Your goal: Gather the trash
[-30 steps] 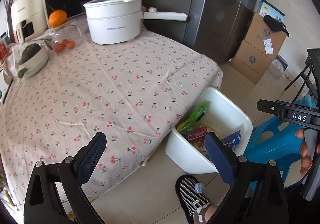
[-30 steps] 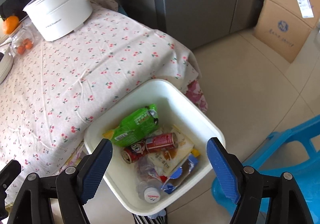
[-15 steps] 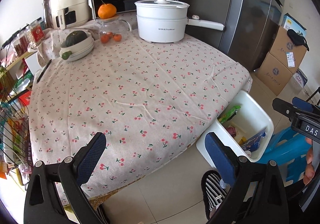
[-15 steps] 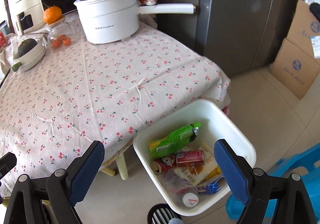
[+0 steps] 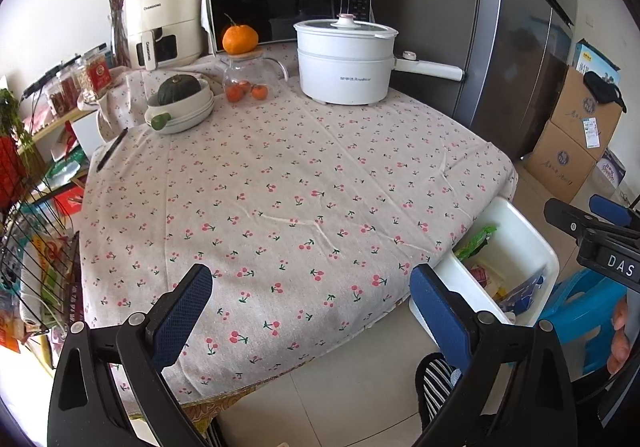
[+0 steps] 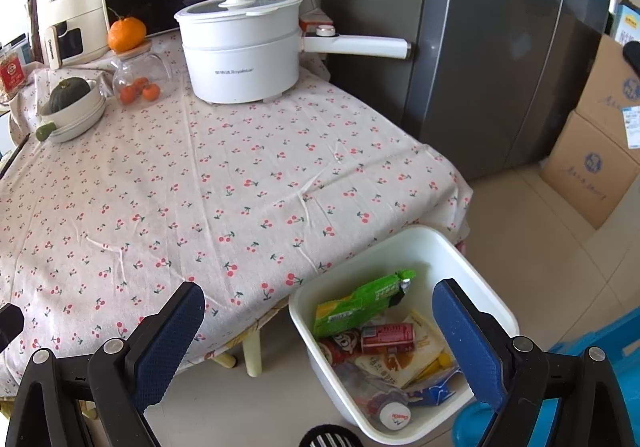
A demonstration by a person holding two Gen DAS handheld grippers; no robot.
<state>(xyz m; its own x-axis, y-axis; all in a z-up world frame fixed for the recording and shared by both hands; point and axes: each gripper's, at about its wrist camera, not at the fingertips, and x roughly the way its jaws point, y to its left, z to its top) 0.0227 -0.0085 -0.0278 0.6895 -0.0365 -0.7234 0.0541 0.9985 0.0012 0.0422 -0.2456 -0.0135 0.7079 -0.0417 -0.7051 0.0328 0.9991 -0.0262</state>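
Right wrist view shows your right claw spread and empty, jaws just widened, trash in the white bin beside the tabletop; left claw also spread. Swinging carelessly could tip it.

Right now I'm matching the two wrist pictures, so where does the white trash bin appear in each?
Left wrist view: the white trash bin sits at the right edge, on the floor by the table's corner, partly behind one of the left gripper's fingers.
Right wrist view: the bin is at lower centre, open and full of wrappers.
Shared landmark: the white lidded pot at the table's far side.
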